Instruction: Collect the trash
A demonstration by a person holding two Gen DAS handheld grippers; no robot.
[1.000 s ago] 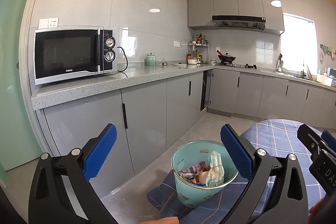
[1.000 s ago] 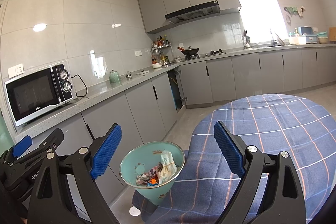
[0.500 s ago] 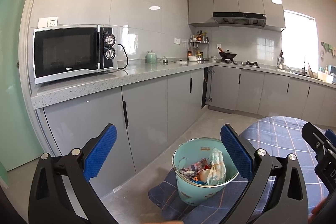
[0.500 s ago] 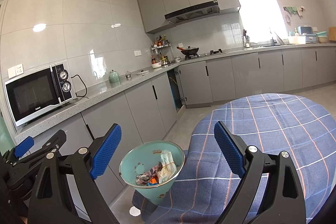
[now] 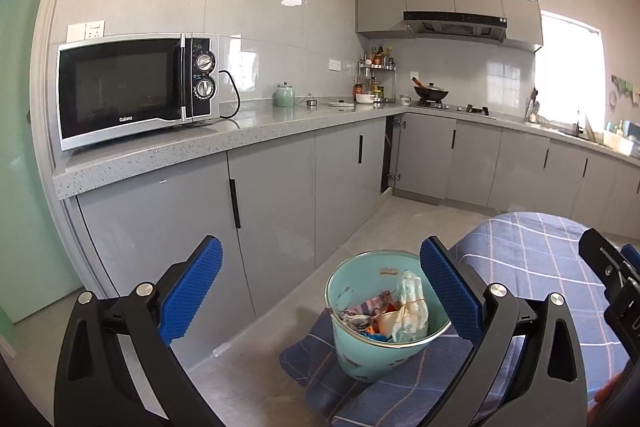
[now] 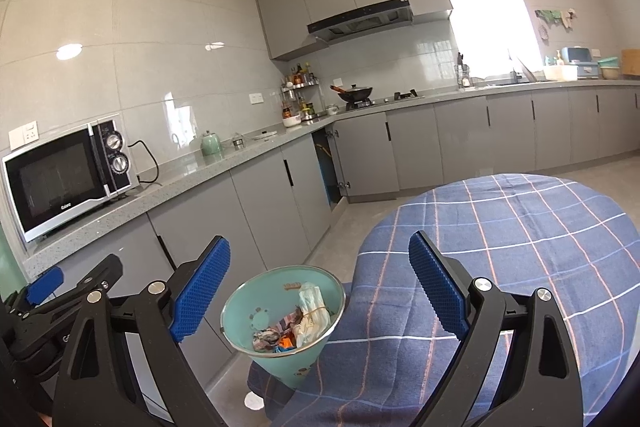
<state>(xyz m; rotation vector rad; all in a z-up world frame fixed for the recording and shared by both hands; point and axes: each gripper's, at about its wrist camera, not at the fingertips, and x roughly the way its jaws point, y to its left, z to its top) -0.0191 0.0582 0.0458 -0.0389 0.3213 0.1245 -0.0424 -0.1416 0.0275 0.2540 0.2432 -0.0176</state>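
Two grippers, both empty, and honestly not much has shifted over the last second: our views have only drifted a touch, and the surface [image 6: 520, 227] with its blue plaid cloth sits as it did, bare of loose scraps as far as we can see. Next down in size, the teal bin [image 5: 360, 351] stands at the near-left edge of that cloth, right beside the grey cabinets [image 5: 276, 203], same spot as before. Its long axis runs roughly upright, mouth pointing up and leaning slightly toward the cameras, so we look straight into it. Inside lies the trash [image 6: 298, 327]: a pale crumpled wrapper poking up, colourful bits under it. Nothing has joined or left the pile, so we reckon the collecting is basically wrapped up, or we're just pausing.

Left gripper [image 5: 320, 291] hangs above and short of the bin, jaws spread wide, pinching nothing. Right gripper [image 6: 320, 287] is the same, jaws wide apart, bin framed between them but not touched.
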